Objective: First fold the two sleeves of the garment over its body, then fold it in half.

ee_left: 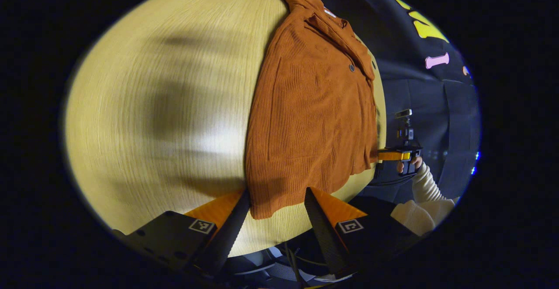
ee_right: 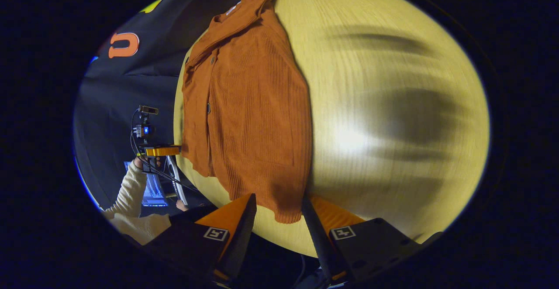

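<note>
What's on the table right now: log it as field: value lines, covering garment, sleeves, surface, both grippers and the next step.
garment: rust-orange buttoned shirt, lying flat, collar at the far end
sleeves: look already folded over the body; none sticks out
halving fold: not yet done
surface: light wooden table
left gripper: open, fingers either side of the near hem corner, not pressing it
right gripper: open, astride the other near hem corner
next step: probably close on both corners and carry the hem to the collar

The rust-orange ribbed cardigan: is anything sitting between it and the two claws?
Nothing visible. The rust-orange ribbed cardigan lies on the pale wooden table, its corners already between each open claw's fingers: left claw, right claw.
</note>
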`<state>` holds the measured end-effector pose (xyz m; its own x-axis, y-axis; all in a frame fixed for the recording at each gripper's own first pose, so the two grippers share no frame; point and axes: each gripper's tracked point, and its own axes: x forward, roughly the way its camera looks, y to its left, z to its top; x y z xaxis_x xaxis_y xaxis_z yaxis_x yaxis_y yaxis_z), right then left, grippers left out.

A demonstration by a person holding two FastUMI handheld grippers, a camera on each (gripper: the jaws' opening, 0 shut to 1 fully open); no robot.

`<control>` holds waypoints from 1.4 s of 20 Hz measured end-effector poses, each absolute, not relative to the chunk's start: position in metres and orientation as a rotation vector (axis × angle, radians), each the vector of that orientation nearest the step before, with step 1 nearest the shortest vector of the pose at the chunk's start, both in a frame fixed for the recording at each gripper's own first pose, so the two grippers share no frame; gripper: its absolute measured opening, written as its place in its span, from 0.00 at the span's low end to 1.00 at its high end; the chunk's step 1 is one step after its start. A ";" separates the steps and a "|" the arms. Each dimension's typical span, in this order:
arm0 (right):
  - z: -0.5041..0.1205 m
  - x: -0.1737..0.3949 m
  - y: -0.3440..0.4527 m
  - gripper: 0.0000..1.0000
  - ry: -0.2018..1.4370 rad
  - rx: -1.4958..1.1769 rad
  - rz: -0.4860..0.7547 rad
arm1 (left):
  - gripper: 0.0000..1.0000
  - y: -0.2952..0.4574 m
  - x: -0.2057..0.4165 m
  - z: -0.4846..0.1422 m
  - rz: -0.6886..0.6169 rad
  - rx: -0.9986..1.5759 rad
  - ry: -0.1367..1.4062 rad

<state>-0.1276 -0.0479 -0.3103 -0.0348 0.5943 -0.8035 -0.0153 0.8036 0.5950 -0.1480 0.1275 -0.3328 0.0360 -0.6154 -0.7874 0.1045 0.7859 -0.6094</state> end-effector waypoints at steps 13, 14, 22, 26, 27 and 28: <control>-0.323 -0.126 -0.035 0.23 1.579 0.564 0.444 | 0.26 0.137 -0.151 -0.342 -0.427 -0.340 1.536; -0.326 -0.127 -0.029 0.19 1.576 0.578 0.447 | 0.20 0.136 -0.151 -0.341 -0.421 -0.333 1.540; -0.323 -0.125 -0.029 0.05 1.501 0.418 0.475 | 0.12 0.131 -0.145 -0.351 -0.249 -0.253 1.496; -0.323 -0.126 -0.029 0.05 1.494 0.379 0.465 | 0.12 0.131 -0.141 -0.346 -0.199 -0.289 1.495; -0.323 -0.127 -0.030 0.05 1.488 0.344 0.467 | 0.11 0.133 -0.141 -0.345 -0.167 -0.299 1.505; -0.321 -0.124 -0.032 0.05 1.469 0.300 0.458 | 0.06 0.133 -0.143 -0.341 -0.147 -0.319 1.518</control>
